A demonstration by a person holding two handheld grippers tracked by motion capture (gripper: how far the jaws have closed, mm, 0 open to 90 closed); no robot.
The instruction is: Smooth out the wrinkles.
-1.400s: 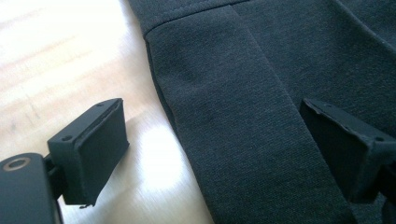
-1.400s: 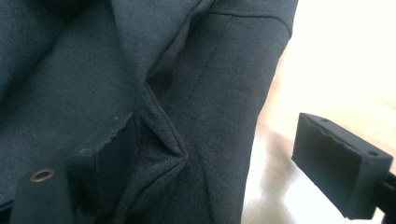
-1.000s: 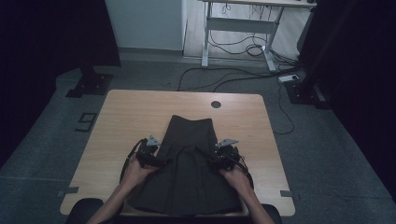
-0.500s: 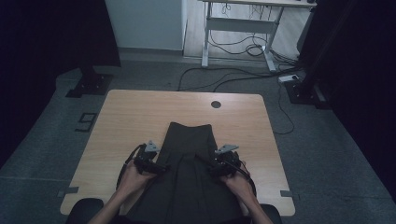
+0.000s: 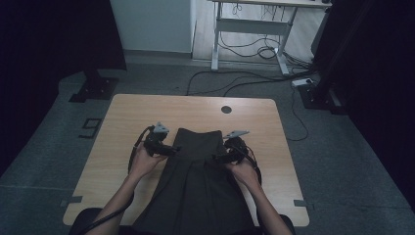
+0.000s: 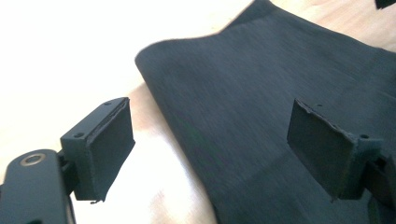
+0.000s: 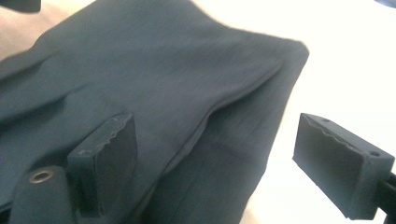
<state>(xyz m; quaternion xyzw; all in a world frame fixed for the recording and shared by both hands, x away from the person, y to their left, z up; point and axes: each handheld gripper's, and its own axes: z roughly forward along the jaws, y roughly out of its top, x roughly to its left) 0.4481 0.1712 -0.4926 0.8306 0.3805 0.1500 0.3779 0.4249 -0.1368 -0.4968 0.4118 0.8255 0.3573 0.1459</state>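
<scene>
At the near edge of the counter [image 5: 122, 122], a dark garment [image 5: 195, 191] is laid flat, its narrow end pointing toward the far edge and its wider part spilling over the near edge toward the person. In the high view the left tongs [image 5: 169, 149] are seen at the garment's left border and the right tongs [image 5: 220, 157] at its right border, each held in a hand [image 5: 144, 164] coming in from below; a round hole [image 5: 226, 109] is set near the counter's far edge. How far either pair is parted cannot be told from above.

That is supplied by the gripper views. In the left gripper view the left tongs [image 6: 210, 154] are shown spread wide, with nothing clamped: one jaw is over bare counter [image 6: 159, 186], the other over the garment [image 6: 261, 93], whose edge runs between them. In the right gripper view the right tongs [image 7: 229, 163] are likewise spread wide and empty, the garment's [image 7: 154, 79] layered edge lying between the jaws, with overexposed counter [image 7: 355, 60] beyond.
</scene>
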